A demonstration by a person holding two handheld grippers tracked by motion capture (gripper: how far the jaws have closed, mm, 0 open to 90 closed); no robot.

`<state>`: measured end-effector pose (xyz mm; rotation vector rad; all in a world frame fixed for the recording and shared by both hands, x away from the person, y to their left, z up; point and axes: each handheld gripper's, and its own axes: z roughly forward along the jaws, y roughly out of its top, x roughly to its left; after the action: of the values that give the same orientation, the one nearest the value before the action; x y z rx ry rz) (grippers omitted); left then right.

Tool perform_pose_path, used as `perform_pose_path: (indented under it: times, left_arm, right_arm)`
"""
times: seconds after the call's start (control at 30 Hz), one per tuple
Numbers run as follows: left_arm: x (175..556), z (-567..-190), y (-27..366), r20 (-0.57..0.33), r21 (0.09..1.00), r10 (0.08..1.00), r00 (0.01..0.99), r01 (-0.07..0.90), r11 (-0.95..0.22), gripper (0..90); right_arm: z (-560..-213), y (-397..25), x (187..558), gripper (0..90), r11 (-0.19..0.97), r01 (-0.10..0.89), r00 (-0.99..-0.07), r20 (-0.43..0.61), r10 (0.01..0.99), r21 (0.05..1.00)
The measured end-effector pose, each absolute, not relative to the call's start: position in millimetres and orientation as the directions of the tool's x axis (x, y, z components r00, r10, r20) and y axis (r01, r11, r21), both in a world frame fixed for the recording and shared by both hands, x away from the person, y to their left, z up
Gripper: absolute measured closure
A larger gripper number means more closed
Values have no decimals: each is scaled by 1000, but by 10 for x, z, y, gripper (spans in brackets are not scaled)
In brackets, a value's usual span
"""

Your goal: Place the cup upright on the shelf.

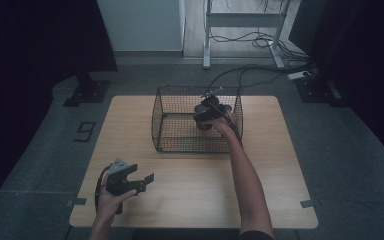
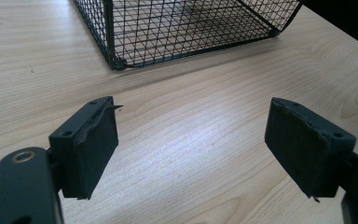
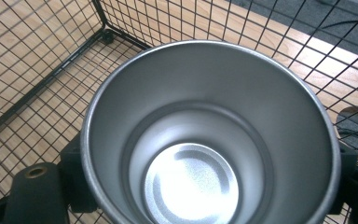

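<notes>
Metal cup (image 3: 209,140) held inside the wire basket (image 1: 170,125) by your right gripper (image 1: 211,114), upright and mouth-up.

The cup sits between the right gripper's fingers (image 3: 77,186), which press against its outer wall on both sides; this side grip keeps the open mouth facing the gripper camera and the base pointing down at the basket floor, so the cup can be set down standing. You hold it in the basket's right-hand part, close to the far right corner, where the mesh walls surround it on two sides. Whether the base already touches the mesh floor cannot be told. Your left gripper (image 1: 130,181) waits over the near left of the tabletop (image 1: 280,165), well apart from the basket, its fingers (image 2: 91,151) spread wide and holding nothing, which keeps it out of the right arm's path.
</notes>
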<state>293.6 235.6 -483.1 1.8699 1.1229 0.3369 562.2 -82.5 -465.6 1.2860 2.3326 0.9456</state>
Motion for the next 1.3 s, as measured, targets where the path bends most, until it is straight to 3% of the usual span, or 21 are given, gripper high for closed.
perform_pose_path:
  times: [1.13, 1.3]
  left_arm:
    - [2929, -4818, 2377, -204, 809, 811, 549, 560, -175, 174]
    - [2927, -4815, 2376, -205, 811, 810, 549, 559, -174, 174]
  right_arm:
    - [-4819, -769, 5716, 181, 435, 675, -555, 20, 832, 596]
    - [-4804, -777, 5713, 127, 449, 688, -541, -9, 841, 569]
